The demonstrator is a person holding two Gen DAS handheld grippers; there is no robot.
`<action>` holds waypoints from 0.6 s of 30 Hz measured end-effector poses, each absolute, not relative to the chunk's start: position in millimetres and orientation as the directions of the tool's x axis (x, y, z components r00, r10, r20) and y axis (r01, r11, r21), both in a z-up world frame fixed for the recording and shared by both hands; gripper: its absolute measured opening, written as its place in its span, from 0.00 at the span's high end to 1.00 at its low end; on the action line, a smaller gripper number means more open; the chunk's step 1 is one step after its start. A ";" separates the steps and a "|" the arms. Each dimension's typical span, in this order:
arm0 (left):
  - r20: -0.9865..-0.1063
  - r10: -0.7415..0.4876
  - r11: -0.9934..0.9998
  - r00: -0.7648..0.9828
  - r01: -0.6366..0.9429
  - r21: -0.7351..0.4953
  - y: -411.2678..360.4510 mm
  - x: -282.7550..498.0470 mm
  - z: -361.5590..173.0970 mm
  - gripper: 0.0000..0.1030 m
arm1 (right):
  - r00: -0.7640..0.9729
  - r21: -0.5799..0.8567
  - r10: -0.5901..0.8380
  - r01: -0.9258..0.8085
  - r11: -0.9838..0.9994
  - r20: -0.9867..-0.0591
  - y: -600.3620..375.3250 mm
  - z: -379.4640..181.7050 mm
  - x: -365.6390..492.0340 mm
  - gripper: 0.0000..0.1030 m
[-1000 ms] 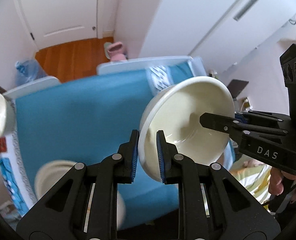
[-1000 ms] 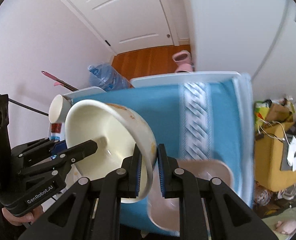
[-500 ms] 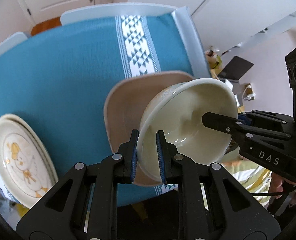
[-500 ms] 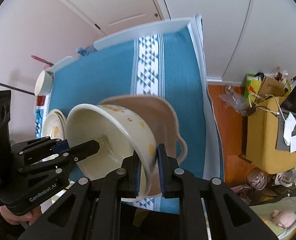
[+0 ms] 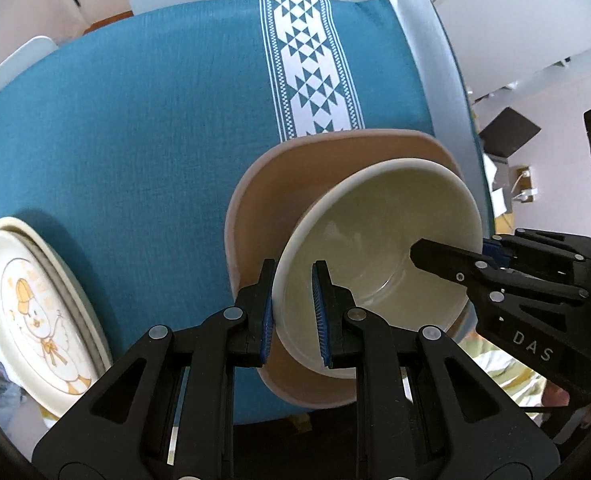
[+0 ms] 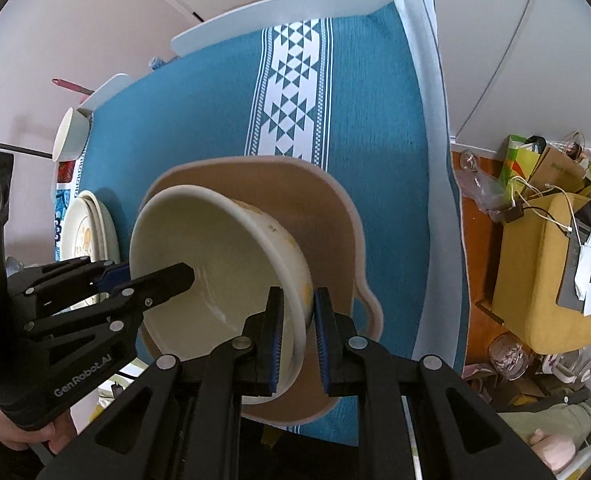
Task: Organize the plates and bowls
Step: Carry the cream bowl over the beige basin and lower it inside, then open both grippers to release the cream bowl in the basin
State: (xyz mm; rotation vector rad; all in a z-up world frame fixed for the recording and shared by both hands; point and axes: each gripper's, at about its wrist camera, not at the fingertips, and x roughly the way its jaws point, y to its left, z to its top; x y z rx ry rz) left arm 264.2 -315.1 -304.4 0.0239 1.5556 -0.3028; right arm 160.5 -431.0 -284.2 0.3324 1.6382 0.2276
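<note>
A cream bowl (image 5: 379, 240) is held by its rim between both grippers, just inside a larger pink-beige bowl (image 5: 279, 184) on the blue tablecloth. My left gripper (image 5: 293, 312) is shut on the bowl's near rim. My right gripper (image 6: 298, 332) is shut on the opposite rim; the cream bowl (image 6: 215, 248) and pink-beige bowl (image 6: 327, 208) show there too. The right gripper also shows in the left wrist view (image 5: 455, 258), the left one in the right wrist view (image 6: 147, 280). A stack of cream plates (image 5: 35, 312) with a duck drawing lies at the left.
The blue tablecloth (image 5: 155, 120) has a white patterned band (image 5: 307, 68). A white cup (image 6: 69, 134) stands at the table's far left corner. A yellow box (image 6: 543, 264) and clutter lie on the floor to the right of the table.
Both grippers have lowered the cream bowl further into the pink-beige bowl. The views have tilted down toward the table.
</note>
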 end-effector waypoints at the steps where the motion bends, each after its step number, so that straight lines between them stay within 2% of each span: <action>1: -0.987 -0.163 0.963 -0.007 0.218 -0.160 -317.5 264.1 -304.5 0.85 | -0.077 0.341 0.347 0.077 0.937 -0.935 -430.3 -285.3 160.5 0.86; 7: -0.993 -0.121 0.962 0.016 0.250 -0.113 -322.3 260.8 -306.6 0.85 | -0.100 0.309 0.315 0.068 0.949 -0.944 -421.8 -290.9 161.5 0.86; 15: -0.988 -0.152 0.957 -0.010 0.247 -0.150 -321.7 259.6 -305.6 0.74 | -0.129 0.296 0.304 0.078 0.952 -0.944 -418.6 -288.6 160.0 0.86; 18: -0.985 -0.170 0.955 -0.011 0.245 -0.167 -322.0 261.3 -301.7 0.65 | -0.110 0.325 0.336 0.105 0.940 -0.935 -423.1 -285.8 161.6 0.82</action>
